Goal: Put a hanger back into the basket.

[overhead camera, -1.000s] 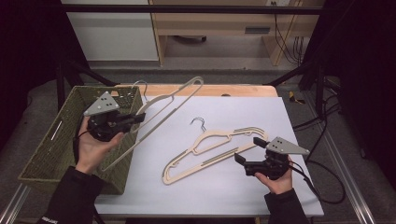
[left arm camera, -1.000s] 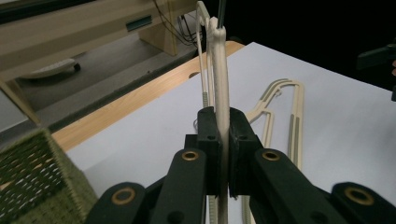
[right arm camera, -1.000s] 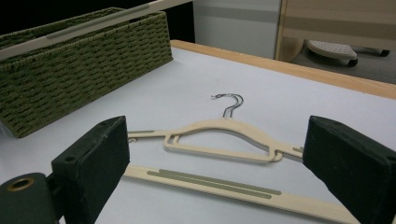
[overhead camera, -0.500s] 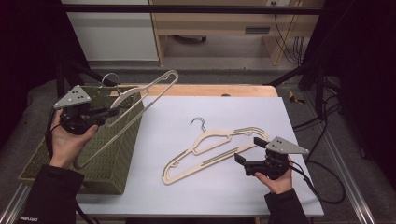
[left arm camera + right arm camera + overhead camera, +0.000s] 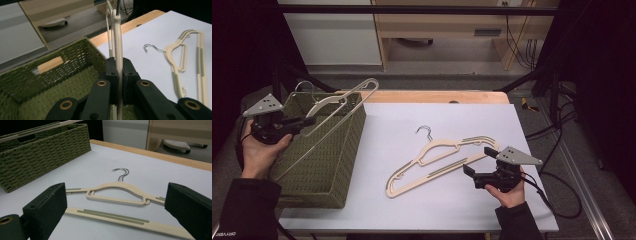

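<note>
White table (image 5: 522, 130) carries one green basket (image 5: 337, 165) and two hangers: held hanger (image 5: 339, 102), clamped by left gripper (image 5: 309, 120), hangs over the basket; second hanger (image 5: 437, 152) lies before the wide-apart right gripper (image 5: 477, 167).

Light from above makes the white surface (image 5: 452, 125) bright, but the room's edges are very dark. The green basket (image 5: 50, 82) looks blurry up close in the left gripper view. Shadows are soft and faint.
</note>
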